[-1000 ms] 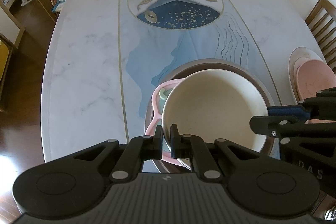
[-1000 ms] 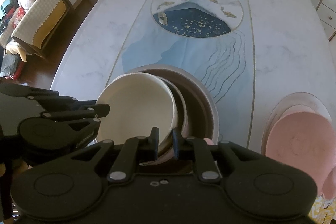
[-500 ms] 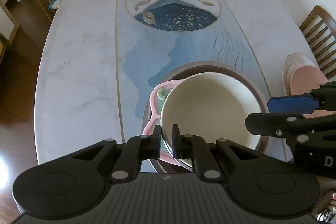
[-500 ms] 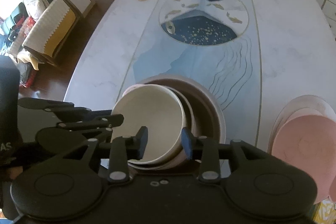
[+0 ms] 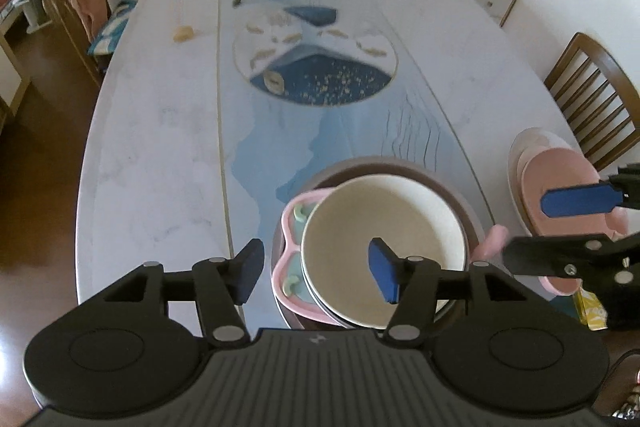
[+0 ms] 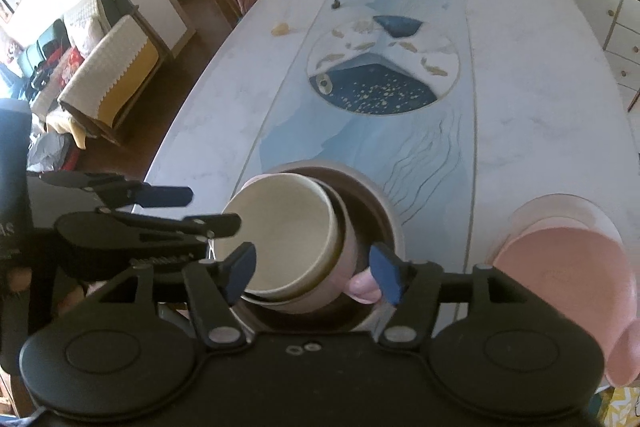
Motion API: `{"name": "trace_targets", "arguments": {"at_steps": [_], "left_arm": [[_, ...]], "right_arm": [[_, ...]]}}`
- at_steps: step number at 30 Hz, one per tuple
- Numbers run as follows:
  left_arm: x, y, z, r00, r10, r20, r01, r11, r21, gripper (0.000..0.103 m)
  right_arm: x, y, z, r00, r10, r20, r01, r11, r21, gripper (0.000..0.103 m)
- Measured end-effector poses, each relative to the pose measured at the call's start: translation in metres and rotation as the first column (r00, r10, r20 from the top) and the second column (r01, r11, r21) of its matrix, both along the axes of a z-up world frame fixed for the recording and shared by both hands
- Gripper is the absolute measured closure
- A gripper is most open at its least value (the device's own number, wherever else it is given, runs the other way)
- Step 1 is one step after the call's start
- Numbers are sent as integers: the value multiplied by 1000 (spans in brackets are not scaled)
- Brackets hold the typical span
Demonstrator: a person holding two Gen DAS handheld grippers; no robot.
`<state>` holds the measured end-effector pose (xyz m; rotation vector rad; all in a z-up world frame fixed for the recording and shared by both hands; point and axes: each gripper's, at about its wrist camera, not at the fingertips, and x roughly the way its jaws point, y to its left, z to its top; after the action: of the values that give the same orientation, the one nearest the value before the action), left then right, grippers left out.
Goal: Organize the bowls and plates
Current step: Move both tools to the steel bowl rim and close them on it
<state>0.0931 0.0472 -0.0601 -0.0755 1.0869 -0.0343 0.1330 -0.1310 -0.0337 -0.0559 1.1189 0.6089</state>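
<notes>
Cream bowl [image 5: 384,227] nested in brown bowl [image 5: 448,183] on marble bench [image 5: 160,131], beside pink plates [image 5: 560,183]. Left gripper [image 5: 316,271] and right gripper [image 6: 312,273] above, jaws opening, gripping nothing.

a second before, the left gripper [image 5: 316,269] was pinched on the near rim of the cream bowl [image 5: 384,251] and the right gripper [image 6: 312,277] on the stack's edge. both jaws were opening and let go, pads clear of the rims. both grippers pulled up and back, so the brown bowl [image 6: 380,227] and its stack sat lower in each view.
</notes>
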Motion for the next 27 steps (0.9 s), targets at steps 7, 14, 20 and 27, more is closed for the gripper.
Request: {"name": "trace_targets", "arguments": {"at_steps": [7,14,20,27], "left_arm": [[1,17,5,999,4,40,-4,1000,-9,33],[5,37,-2,998,42,56,-41,999,-24,32],[7,61,-21,995,91,30,-89,995,-47,32],[12,82,-45,992,120,-30,-123,987,-99,34]], "right_arm": [[-12,-15,-1,1000,-5,0,5,1000,27,20],[-21,-25,-13,999,-26,-20,27,998,51,16],[-26,-28,-31,999,-39,-18,39,999,21,17],[-25,-32,-51,997,-55,-49,56,998,9,21]]}}
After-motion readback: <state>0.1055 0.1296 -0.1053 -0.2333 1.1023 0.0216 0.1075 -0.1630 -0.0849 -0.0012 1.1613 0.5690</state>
